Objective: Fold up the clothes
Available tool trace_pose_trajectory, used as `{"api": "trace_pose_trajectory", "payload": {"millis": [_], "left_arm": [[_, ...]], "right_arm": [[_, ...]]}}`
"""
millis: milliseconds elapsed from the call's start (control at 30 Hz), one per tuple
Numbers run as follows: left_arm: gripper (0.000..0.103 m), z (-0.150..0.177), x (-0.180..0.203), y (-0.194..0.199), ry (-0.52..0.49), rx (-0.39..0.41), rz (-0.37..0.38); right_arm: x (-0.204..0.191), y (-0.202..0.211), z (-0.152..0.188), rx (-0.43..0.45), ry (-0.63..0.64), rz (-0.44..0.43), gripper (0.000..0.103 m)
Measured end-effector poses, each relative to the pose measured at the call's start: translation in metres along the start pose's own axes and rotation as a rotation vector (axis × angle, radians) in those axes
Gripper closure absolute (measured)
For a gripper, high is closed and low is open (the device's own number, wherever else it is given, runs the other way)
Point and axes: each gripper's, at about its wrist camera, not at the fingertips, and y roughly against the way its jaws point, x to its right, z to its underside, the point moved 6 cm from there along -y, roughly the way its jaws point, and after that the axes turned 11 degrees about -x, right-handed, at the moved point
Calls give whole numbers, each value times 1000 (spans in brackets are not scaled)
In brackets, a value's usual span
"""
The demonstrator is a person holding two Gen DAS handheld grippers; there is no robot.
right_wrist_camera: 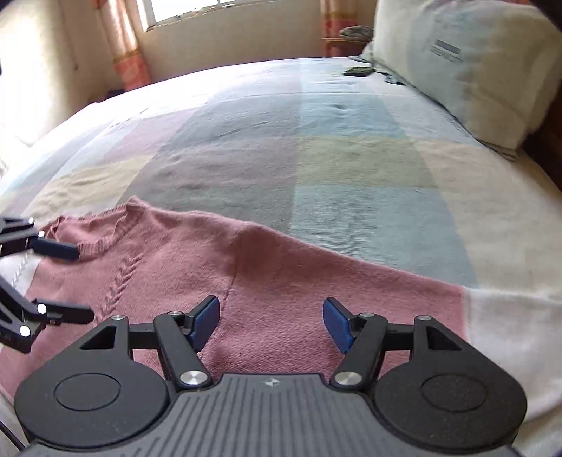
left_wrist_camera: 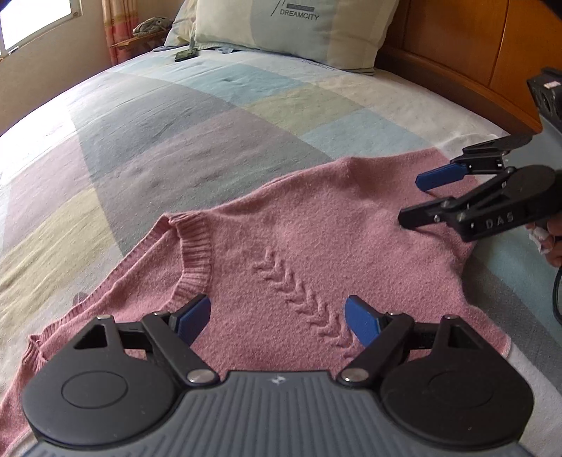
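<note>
A bedroom: a wide bed covered with a bedspread (left_wrist_camera: 196,140) of faded pastel checks fills both views. Nearest, lying flat on the bedspread, is a pink knitted sweater (left_wrist_camera: 298,239) with a ribbed neckline and a raised chevron pattern down its middle. The left gripper (left_wrist_camera: 277,318), black with blue pads, hovers over the sweater just beside the neckline, its jaws wide apart with nothing between them. The right gripper (right_wrist_camera: 271,321) hangs over the sweater's other end, its jaws likewise spread and empty. Farther off, a small dark flat object (left_wrist_camera: 186,54) rests on the bedspread beside a pale pillow (left_wrist_camera: 298,28) printed with the word DREAMCITY. Behind stand a wooden headboard (left_wrist_camera: 474,45), striped curtains (right_wrist_camera: 123,45) and a bright window (right_wrist_camera: 182,8).
</note>
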Motion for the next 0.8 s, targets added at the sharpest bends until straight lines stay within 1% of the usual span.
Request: {"api": "trace_pose_trajectory", "payload": {"millis": [33,67,100,133,167,200,233,267,300,333,400,433,500,533,567,633,667,700,733,767,800], "left_arm": [[19,-2,-2,-7,-11,-11,-15],[15,-2,-8,-12,24,-27,-15],[4,-2,-16,-18,68,-45,-12],[3,-2,-24,-23,111,-62,-9],[3,-4,-29,-23,154,-72,-15],[9,-8,-31,-19,174,-71,-27],[10,-12,-28,-12,170,-52,-26],[10,-17,-24,-5,162,-24,-2],[10,-23,-16,3,155,12,46],[10,-30,-7,8,144,43,98],[9,-48,16,10,95,74,190],[9,-55,26,5,76,72,216],[9,-68,45,-7,39,60,260],[9,-74,55,-13,21,54,282],[9,-79,59,-25,22,40,280],[9,-90,66,-49,31,8,268],[9,-95,62,-63,52,-14,241],[8,-100,60,-68,62,5,220],[5,-106,60,-71,72,11,220],[2,-110,61,-72,77,4,214],[2,-114,62,-73,82,-5,207]], "right_arm": [[1,-1,4,-6,34,23,32],[3,-3,8,-11,69,46,27],[8,-4,12,-22,90,74,23],[22,-3,17,-43,66,103,16],[37,1,23,-55,15,111,12],[53,5,28,-67,-36,119,12],[69,10,33,-80,-87,127,12],[83,15,38,-89,-134,139,12],[90,21,40,-88,-167,157,12],[93,27,41,-77,-191,163,12],[94,32,42,-45,-224,163,11],[95,33,43,-34,-240,165,10],[94,20,46,-59,-276,176,9],[94,14,47,-67,-291,184,7],[91,11,47,-56,-289,194,1],[86,7,47,-51,-269,214,0],[85,6,47,-47,-261,226,0],[84,6,47,-34,-263,229,0],[84,6,48,-22,-264,231,0],[85,7,49,-10,-266,228,0],[85,7,50,0,-266,227,0]]}}
